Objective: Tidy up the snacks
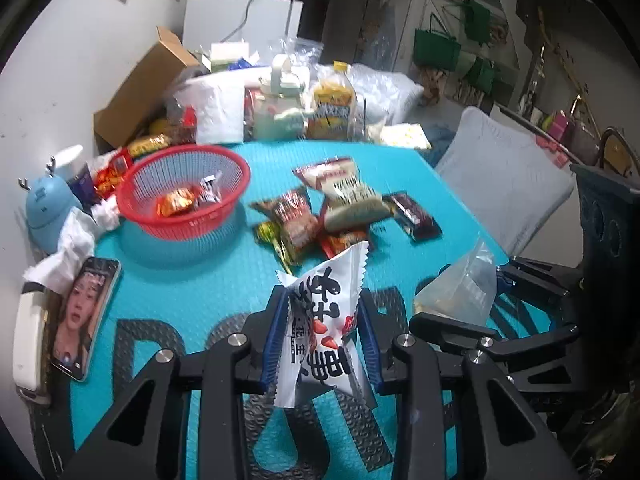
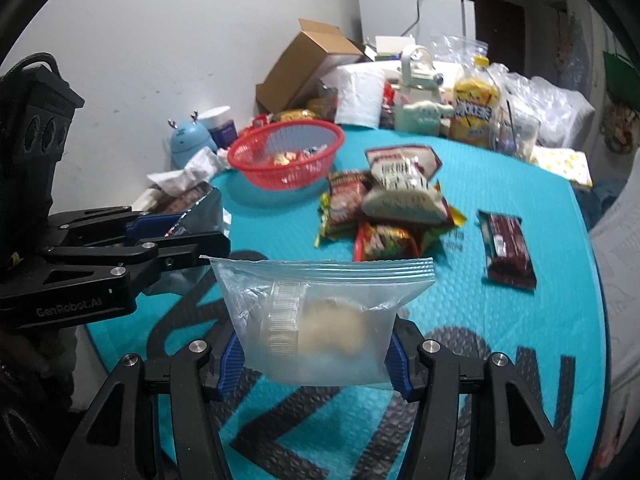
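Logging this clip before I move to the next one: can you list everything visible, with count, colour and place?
White snack packet: one, white with black print, held in the left gripper.
Zip bag: one, clear, pale food inside, held in the right gripper.
Basket: one, red, far left of the mat, a few wrapped snacks inside.
Snack pile: several packets, red, white and yellow, mat centre.
Dark bar: one, maroon, right of the pile.
Mat: one, teal, covering the table.
Phone: one, screen lit, mat's left edge.
Cardboard box: one, brown, open, by the wall.
Left gripper: black, blue pads, shut.
Right gripper: black, blue pads, shut.
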Action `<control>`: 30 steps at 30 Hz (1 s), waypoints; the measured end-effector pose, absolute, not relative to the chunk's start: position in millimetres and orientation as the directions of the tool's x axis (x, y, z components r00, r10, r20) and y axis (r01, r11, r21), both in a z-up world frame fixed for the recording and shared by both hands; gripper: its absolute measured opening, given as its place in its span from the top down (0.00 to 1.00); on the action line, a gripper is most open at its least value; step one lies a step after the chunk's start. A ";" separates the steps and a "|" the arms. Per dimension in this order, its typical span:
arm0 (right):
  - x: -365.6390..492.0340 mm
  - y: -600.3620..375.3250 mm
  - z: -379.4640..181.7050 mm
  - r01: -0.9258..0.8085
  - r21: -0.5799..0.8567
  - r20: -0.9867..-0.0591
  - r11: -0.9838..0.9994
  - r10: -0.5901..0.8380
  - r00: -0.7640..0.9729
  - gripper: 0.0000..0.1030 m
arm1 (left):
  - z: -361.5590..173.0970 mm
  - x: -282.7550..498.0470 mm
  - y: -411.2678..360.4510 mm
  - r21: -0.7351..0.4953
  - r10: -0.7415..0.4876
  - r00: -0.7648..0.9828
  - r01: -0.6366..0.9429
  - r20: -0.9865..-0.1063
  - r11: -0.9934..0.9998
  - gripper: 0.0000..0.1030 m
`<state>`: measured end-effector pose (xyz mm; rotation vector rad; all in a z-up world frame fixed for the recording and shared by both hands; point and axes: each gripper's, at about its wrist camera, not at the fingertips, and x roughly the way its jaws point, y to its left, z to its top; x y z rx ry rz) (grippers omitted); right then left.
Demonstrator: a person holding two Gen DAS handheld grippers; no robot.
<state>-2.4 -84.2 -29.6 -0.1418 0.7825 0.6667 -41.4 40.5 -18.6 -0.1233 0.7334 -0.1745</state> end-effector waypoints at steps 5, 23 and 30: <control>6.5 -79.1 -13.3 -0.621 0.115 -0.669 0.775 0.523 0.528 0.44 | -1.9 -38.5 47.8 -0.164 -0.180 0.763 0.098 -0.620 0.982 0.68; 65.1 -47.2 28.7 -0.656 0.076 -0.611 0.751 0.555 0.565 0.44 | 36.6 10.8 82.0 -0.153 -0.148 0.828 0.076 -0.541 0.985 0.67; 95.0 -31.4 38.8 -0.661 0.062 -0.602 0.748 0.556 0.573 0.44 | 47.3 38.4 96.1 -0.134 -0.134 0.839 0.074 -0.528 0.988 0.67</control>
